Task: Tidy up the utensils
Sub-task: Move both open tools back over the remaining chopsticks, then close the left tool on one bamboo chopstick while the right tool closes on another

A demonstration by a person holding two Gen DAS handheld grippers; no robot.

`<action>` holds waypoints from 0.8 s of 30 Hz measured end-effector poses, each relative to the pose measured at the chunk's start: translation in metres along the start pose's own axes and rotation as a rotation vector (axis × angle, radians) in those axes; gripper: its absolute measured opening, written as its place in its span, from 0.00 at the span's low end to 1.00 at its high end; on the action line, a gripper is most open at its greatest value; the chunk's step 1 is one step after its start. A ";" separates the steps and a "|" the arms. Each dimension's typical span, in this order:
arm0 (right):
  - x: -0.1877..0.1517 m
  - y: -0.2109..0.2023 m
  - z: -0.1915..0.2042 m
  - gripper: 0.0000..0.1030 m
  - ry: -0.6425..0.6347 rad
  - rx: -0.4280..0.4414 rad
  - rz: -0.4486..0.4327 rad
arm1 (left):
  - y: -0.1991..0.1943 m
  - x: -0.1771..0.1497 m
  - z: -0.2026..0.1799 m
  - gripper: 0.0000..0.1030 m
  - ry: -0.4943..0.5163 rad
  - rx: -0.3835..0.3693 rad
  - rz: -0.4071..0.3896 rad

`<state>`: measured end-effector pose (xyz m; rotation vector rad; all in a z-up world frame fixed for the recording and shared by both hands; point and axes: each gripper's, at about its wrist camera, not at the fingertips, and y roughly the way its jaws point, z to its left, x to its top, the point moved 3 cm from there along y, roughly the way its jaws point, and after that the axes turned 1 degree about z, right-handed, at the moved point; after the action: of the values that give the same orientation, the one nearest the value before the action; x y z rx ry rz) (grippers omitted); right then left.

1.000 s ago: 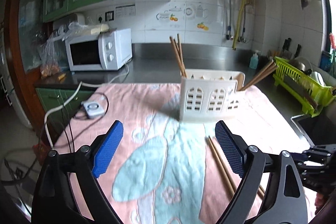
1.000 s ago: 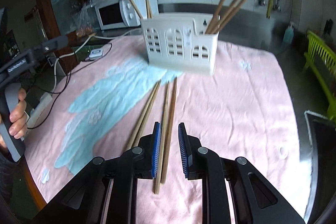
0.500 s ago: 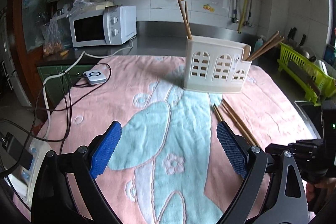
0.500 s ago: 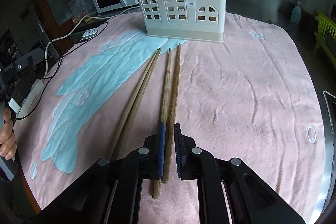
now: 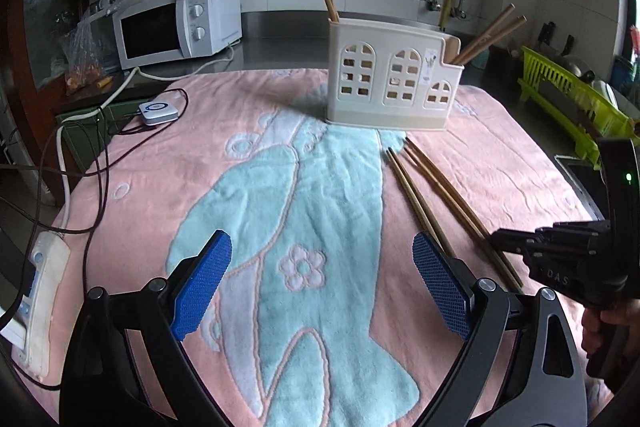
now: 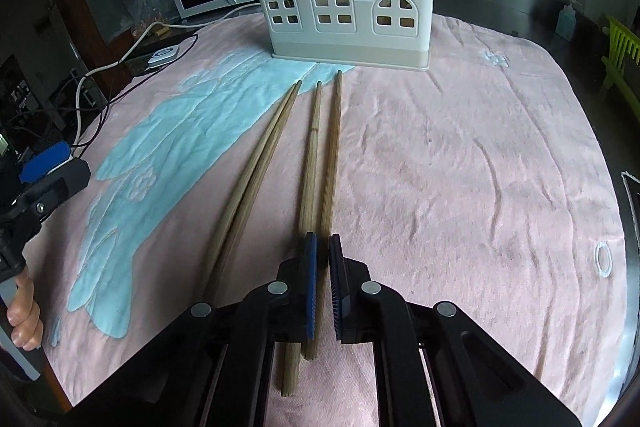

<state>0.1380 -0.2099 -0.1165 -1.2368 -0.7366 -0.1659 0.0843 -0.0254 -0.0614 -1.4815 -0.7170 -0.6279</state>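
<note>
Chopsticks (image 6: 326, 155) lay loose on the table's pink-and-teal terry towel (image 6: 460, 167), center frame, pointing at the cream plastic holder (image 6: 344, 7) up top, probably so they slide straight in. Right hand-held gripper (image 6: 322, 283) was pinched around one round wooden stick near its thick end. Left hand-held gripper (image 5: 320, 287) sat wide apart, holding nothing, at lower frame over the fuzzy teal patch.
</note>
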 end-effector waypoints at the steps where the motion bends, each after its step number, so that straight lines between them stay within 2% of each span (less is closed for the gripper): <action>1: 0.001 0.001 0.001 0.07 -0.006 -0.007 0.001 | 0.001 -0.002 -0.002 0.88 0.002 -0.003 0.004; 5: 0.002 0.008 0.004 0.08 -0.034 -0.035 0.006 | 0.005 -0.008 -0.011 0.88 0.018 -0.026 0.026; 12: -0.001 0.005 -0.001 0.07 -0.023 -0.027 0.006 | 0.013 -0.016 -0.027 0.87 0.043 -0.076 0.074; 14: -0.003 0.002 -0.004 0.06 -0.019 -0.032 0.005 | 0.016 -0.019 -0.034 0.83 0.055 -0.091 0.091; 18: -0.008 -0.004 -0.012 0.06 0.000 -0.038 0.004 | 0.024 -0.024 -0.045 0.82 0.067 -0.083 0.124; 24: -0.014 -0.009 -0.024 0.06 0.029 -0.034 -0.003 | 0.038 -0.027 -0.058 0.75 0.066 -0.071 0.182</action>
<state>0.1329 -0.2383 -0.1208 -1.2629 -0.7131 -0.1986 0.0976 -0.0841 -0.1045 -1.5641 -0.5065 -0.5650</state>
